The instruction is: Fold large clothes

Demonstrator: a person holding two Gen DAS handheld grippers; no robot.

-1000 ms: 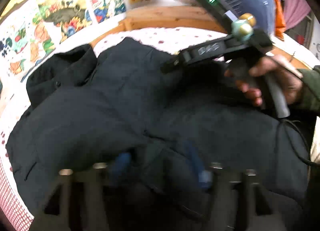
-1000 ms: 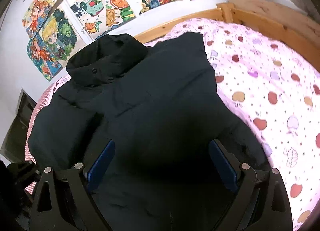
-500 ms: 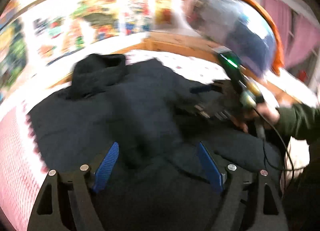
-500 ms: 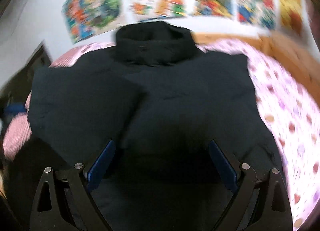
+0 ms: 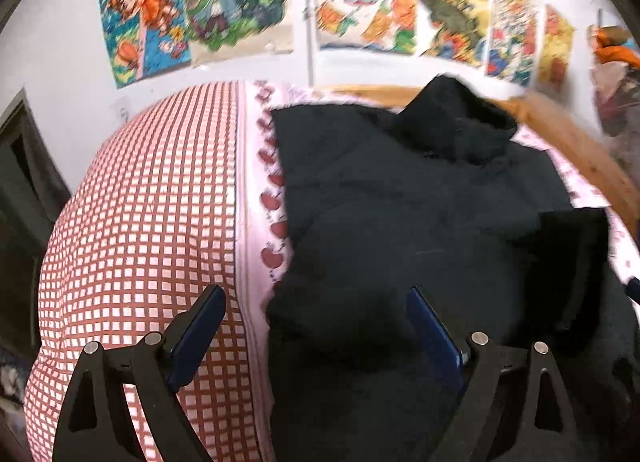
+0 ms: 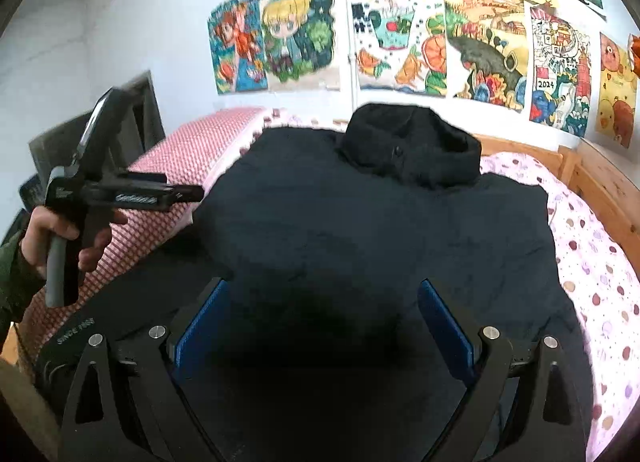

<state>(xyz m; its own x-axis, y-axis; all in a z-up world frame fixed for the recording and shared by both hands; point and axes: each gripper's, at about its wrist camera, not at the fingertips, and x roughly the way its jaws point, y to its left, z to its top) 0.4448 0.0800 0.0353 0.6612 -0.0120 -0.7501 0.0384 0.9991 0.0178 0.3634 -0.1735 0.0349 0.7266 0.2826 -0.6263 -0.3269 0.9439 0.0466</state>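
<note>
**Inspector:** Report the fingers first.

**Assistant:** The left gripper [image 5: 312, 326] has its blue-padded fingers [image 5: 198, 336] spread wide, nothing between them. One finger hangs over the red-checked quilt [image 5: 140, 229], the other over the black jacket [image 5: 400, 221]. The right gripper [image 6: 324, 326] is likewise spread and empty, both fingers above the jacket's lower body.

**Inspector:** Legible writing?

**Assistant:** "SINCE 1986", or close to it, on a black patch [image 6: 74, 332] at the jacket's lower left in the right wrist view; the last digits are blurred. "2024" appears on one wall poster [image 6: 558, 73]. Markings on the left gripper's body [image 6: 136, 197] are unreadable.

**Inspector:** Position of the garment?

**Assistant:** It lies flat on the bed, hood [image 6: 412, 145] toward the wall, on the pink apple-print sheet [image 6: 600, 262], its left edge beside the checked quilt. The sleeves appear folded in over the body.

**Inspector:** Change from the earlier frames?

**Assistant:** A second ago the left fingers were closed on dark fabric; they are now apart and drawn off to the jacket's left edge. The right gripper has pulled back, showing the whole garment.
</note>
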